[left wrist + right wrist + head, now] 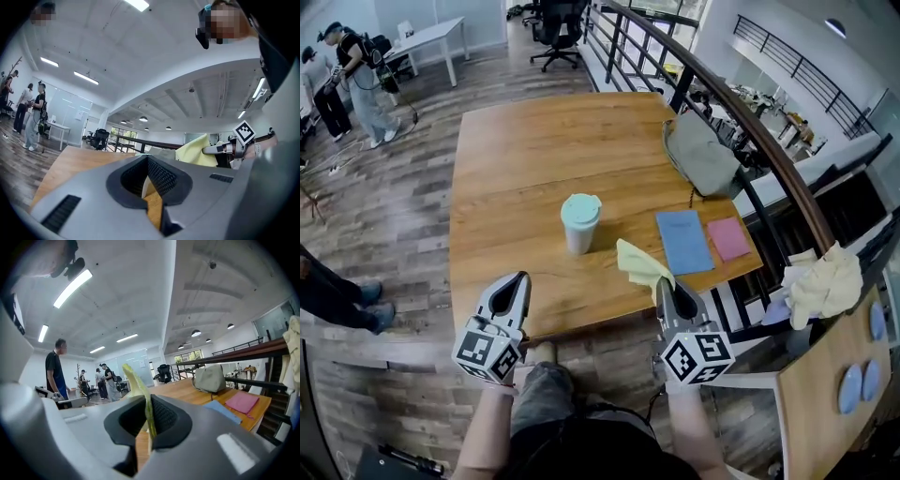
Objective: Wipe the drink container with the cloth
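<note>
A white drink cup with a teal lid (580, 223) stands upright near the middle of the wooden table (516, 159). My right gripper (667, 289) is shut on a corner of a pale yellow cloth (641, 264), which it holds above the table's near edge, right of the cup and not touching it. In the right gripper view the yellow cloth (136, 380) runs up out of the shut jaws. My left gripper (519, 284) hovers at the near edge, left of the cup, shut and empty. The left gripper view shows the yellow cloth (194, 150) hanging from the right gripper (225, 149).
A blue cloth (683, 240) and a pink cloth (728, 238) lie flat at the table's right. A grey bag (703, 155) sits behind them by the dark railing (769, 150). Crumpled cloths (823, 283) rest on a shelf beyond it. People stand far left (352, 80).
</note>
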{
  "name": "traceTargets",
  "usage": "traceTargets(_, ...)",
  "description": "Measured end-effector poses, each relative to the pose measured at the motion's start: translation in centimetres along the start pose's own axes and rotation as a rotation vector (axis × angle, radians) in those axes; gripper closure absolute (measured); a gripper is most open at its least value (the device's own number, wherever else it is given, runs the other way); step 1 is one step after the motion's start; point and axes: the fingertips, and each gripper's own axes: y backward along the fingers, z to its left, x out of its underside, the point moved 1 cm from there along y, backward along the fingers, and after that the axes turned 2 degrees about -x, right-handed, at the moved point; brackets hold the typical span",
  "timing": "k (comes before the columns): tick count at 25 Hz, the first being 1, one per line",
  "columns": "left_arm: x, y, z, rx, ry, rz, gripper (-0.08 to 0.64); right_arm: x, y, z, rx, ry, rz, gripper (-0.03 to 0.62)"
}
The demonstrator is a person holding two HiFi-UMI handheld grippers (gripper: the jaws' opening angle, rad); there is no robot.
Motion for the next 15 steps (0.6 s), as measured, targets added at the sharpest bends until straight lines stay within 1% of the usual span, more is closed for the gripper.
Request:
traceTargets(4, -0.3, 2.0, -1.7, -0.024, 0.002, -0.012, 0.568, 0.0, 2.2, 0.4, -0.048, -0.178, -0.033, 0.577)
traceTargets(6, -0.2, 2.8, -2.7, -0.029, -0.001, -0.021, 0.568, 0.1, 3.4, 0.5, -0.066, -0.239, -0.046, 0.577)
traceTargets(10, -0.2, 4.4, -5.2, -0.022, -0.010, -0.037, 0.568, 0.0, 5.9, 1.2, -0.100, -0.241, -0.051, 0.578)
traceTargets(15, 0.1, 6.1, -8.2, 0.002, -0.023, -0.042, 0.568, 0.0, 9.2, 1.6, -0.119, -0.243, -0.069, 0.578)
